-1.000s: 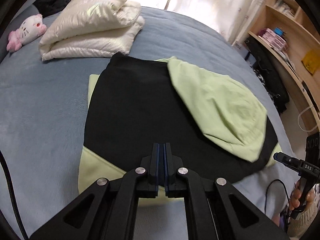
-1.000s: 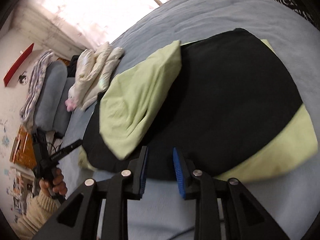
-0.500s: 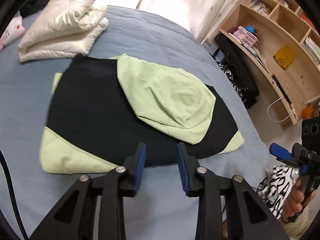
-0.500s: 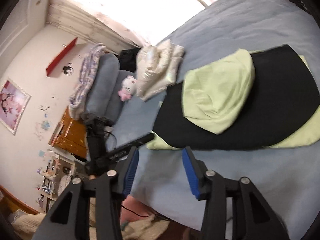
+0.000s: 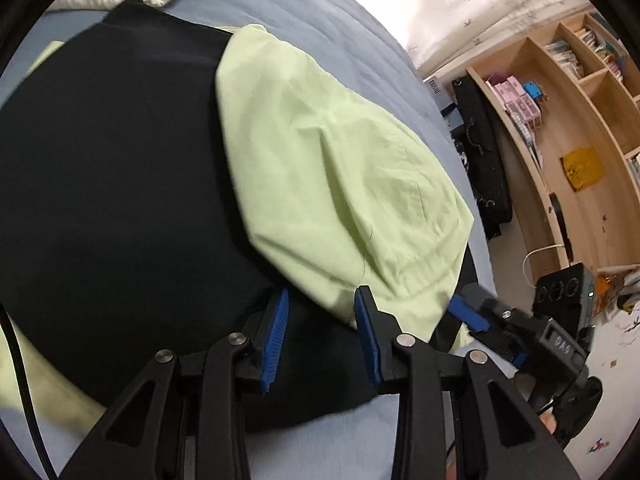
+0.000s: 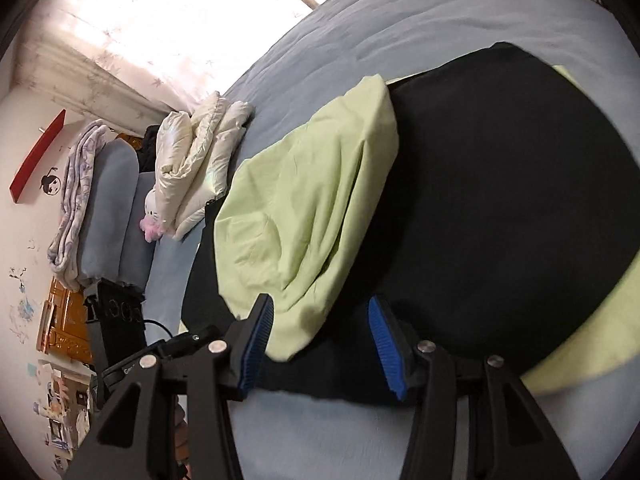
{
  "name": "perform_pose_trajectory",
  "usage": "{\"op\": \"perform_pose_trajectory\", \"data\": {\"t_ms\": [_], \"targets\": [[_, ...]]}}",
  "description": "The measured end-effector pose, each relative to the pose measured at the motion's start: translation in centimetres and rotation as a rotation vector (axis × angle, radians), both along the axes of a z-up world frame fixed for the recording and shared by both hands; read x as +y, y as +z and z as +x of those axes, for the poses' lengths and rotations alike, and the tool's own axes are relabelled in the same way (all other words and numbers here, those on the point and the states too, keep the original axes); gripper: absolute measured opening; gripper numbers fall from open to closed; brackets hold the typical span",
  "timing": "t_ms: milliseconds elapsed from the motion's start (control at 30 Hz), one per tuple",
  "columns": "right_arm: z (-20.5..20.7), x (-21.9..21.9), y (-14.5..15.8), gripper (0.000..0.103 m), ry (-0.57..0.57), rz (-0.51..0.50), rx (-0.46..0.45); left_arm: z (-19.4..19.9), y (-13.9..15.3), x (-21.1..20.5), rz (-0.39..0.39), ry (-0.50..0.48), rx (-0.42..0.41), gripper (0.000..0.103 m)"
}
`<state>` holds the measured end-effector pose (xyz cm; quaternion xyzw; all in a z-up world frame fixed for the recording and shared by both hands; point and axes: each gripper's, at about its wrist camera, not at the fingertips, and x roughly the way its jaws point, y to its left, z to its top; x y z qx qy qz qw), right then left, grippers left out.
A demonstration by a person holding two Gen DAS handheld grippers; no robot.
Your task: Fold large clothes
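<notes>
A: Where's the garment [image 5: 120,184]?

B: Flat on the bed [image 5: 332,32], black body with light-green panels. Its near hem lies along the bed's near edge. A green flap [image 5: 340,184] is folded over the black and reaches almost to that hem.

A: Left gripper [image 5: 320,300]?

B: Jaws spread, blue pads apart, nothing pinched. It sits low over the near hem; the flap's lower corner shows in the gap between the tips. Can't tell if a pad touches cloth.

A: Right gripper [image 6: 320,308]?

B: Also spread, wider than the left, nothing clamped. It's over the same hem, and the flap's tip lies between its pads. In the left view the right gripper [image 5: 472,316] is just beside the left one, at the hem's corner.

A: Anything else on the bed?

B: A folded white puffer jacket [image 6: 200,156] towards the far end, a plush toy [image 6: 154,216] touching it, and grey pillows [image 6: 108,208] with a patterned blanket on top.
</notes>
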<state>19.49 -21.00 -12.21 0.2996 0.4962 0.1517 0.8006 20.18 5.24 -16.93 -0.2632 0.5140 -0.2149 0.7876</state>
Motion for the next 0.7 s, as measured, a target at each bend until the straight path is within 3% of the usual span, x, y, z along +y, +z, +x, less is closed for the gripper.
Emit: {"op": "perform_pose_trajectory", "data": {"t_ms": [67, 133, 200, 233, 267, 433, 500, 567, 700], "targets": [[0.5, 0.5, -0.7, 0.047, 0.011, -0.008, -0.008, 0.5, -0.4, -0.3, -0.023, 0.014, -0.012, 0.035], [1.0, 1.0, -1.4, 0.021, 0.032, -0.011, -0.007, 1.2, -0.8, -0.5, -0.047, 0.047, -0.017, 0.035], [1.2, 1.2, -1.9, 0.013, 0.031, 0.014, -0.008, 1.7, -0.9, -0.6, -0.061, 0.083, -0.023, 0.032], [1.0, 1.1, -2.1, 0.011, 0.016, 0.028, -0.015, 1.9, -0.8, -0.8, -0.058, 0.093, -0.032, 0.014], [0.9, 1.0, -2.2, 0.011, 0.006, 0.045, -0.014, 2.0, -0.4, -0.9, -0.052, 0.091, -0.045, 0.008], [-1.0, 1.1, -2.0, 0.009, -0.031, 0.25, 0.009, 0.9, 4.4, -1.3, 0.07, 0.114, -0.171, 0.006], [-1.8, 2.0, -1.8, 0.009, -0.017, 0.285, 0.006, 0.2, 5.6, -1.1, 0.135, 0.12, -0.212, 0.006], [-2.3, 2.8, -2.0, 0.009, -0.009, 0.231, 0.0, 0.1, 5.1, -0.9, 0.193, 0.11, -0.194, 0.006], [-2.5, 3.6, -4.8, 0.009, -0.005, 0.153, 0.075, 0.3, 0.5, -1.4, 0.345, 0.096, -0.057, 0.007]]}}
